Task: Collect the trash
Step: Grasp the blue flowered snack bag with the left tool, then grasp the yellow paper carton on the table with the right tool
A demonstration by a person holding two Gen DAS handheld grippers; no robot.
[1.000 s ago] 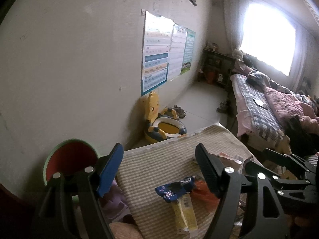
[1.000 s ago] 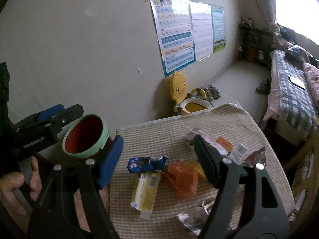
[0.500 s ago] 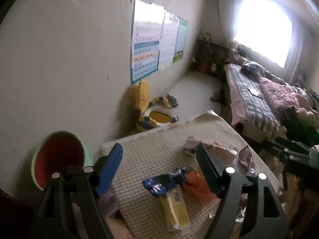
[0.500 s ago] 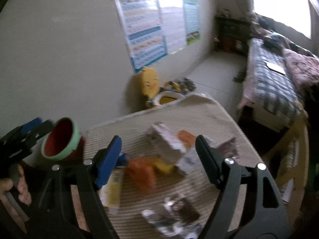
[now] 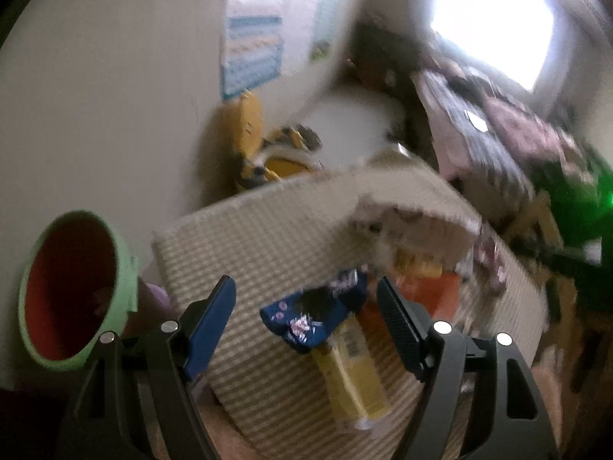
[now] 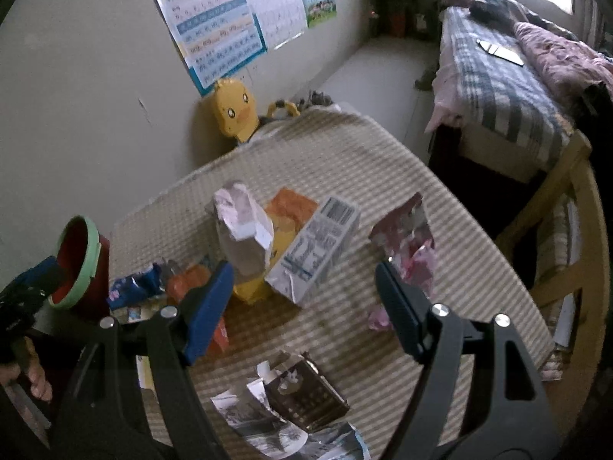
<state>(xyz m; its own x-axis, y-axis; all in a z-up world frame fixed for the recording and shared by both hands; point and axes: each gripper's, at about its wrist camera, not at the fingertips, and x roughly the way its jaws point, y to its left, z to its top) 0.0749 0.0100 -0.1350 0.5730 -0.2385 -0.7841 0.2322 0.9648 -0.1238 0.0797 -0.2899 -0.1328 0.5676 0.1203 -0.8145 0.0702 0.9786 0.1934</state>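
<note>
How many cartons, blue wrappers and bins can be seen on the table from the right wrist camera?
Cartons: 2 (white carton, brown carton)
Blue wrappers: 1 (blue wrapper)
Bins: 1 (red bin)
Total: 4

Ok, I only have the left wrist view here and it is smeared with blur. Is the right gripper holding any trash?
Observer: No. In the right wrist view the right gripper is open, with nothing between its fingers.
Operator: What lies ahead of it?
Observer: A white carton with a barcode, lying on the striped mat.
Operator: Anything nearer the mat's front edge?
Observer: A torn brown wrapper, which your view does not show.
</note>
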